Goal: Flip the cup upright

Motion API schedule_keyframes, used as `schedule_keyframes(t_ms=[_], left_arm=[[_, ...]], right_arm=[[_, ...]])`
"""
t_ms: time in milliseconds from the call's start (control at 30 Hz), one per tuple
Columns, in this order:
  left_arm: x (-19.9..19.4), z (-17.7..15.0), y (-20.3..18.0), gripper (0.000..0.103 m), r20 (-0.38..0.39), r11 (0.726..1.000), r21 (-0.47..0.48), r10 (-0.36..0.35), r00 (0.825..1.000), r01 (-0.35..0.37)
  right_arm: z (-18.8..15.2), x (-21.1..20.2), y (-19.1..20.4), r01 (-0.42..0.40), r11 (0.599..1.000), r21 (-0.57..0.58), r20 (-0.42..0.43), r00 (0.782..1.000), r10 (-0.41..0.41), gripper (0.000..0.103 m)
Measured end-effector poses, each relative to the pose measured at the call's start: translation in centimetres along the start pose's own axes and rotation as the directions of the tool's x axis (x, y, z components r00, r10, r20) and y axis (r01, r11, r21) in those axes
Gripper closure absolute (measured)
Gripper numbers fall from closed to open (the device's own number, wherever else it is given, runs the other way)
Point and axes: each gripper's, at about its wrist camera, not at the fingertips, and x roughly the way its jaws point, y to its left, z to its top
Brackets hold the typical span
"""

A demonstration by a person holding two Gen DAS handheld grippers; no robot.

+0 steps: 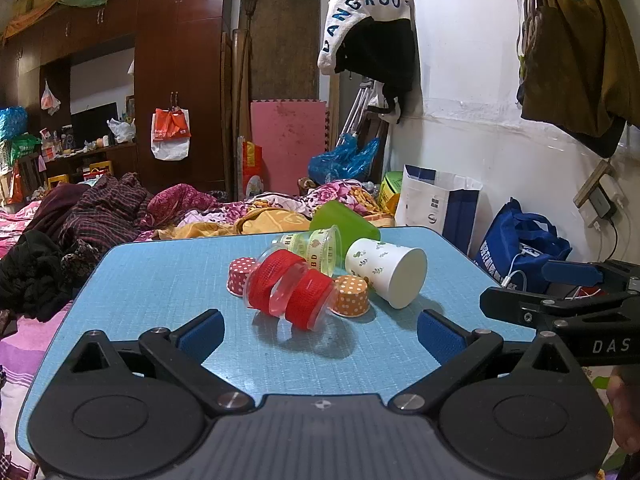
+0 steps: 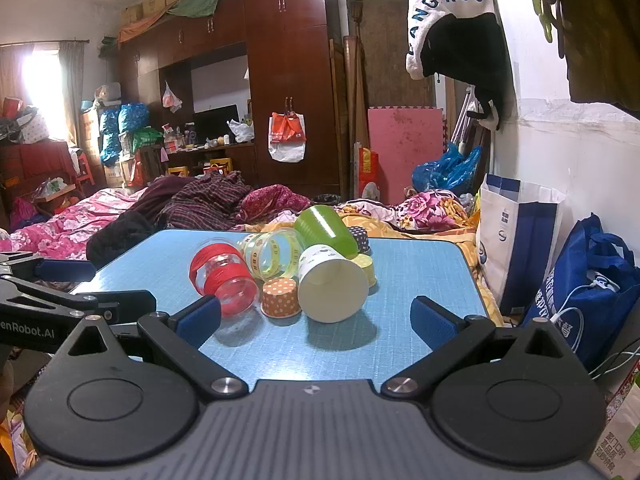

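Note:
A pile of cups lies on its side on the blue table (image 1: 160,280). A white paper cup with green leaf print (image 1: 386,270) lies with its base toward the left wrist view; in the right wrist view its open mouth (image 2: 333,289) faces me. A clear cup with red bands (image 1: 292,294) (image 2: 222,276), a clear cup with yellow bands (image 1: 320,248) (image 2: 272,256) and a green cup (image 1: 344,222) (image 2: 326,226) also lie tipped. My left gripper (image 1: 320,334) is open and empty in front of the red-banded cup. My right gripper (image 2: 316,320) is open and empty in front of the white cup.
Small dotted baking cups, orange (image 1: 352,295) (image 2: 281,299) and red (image 1: 241,274), sit in the pile. A bed with rumpled blankets (image 1: 100,208) lies beyond the table. A white and blue paper bag (image 2: 516,232) and a blue tote (image 2: 588,280) stand by the right wall.

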Motion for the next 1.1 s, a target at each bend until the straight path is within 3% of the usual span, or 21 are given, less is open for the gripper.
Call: schedule_keyframes(t_ms=[1100], left_arm=[[-0.21, 0.00, 0.10, 0.000, 0.001, 1.000, -0.004, -0.014, 1.000, 0.014]], right_arm=[[0.00, -0.05, 0.06, -0.003, 1.000, 0.001, 0.000, 1.000, 0.003, 0.001]])
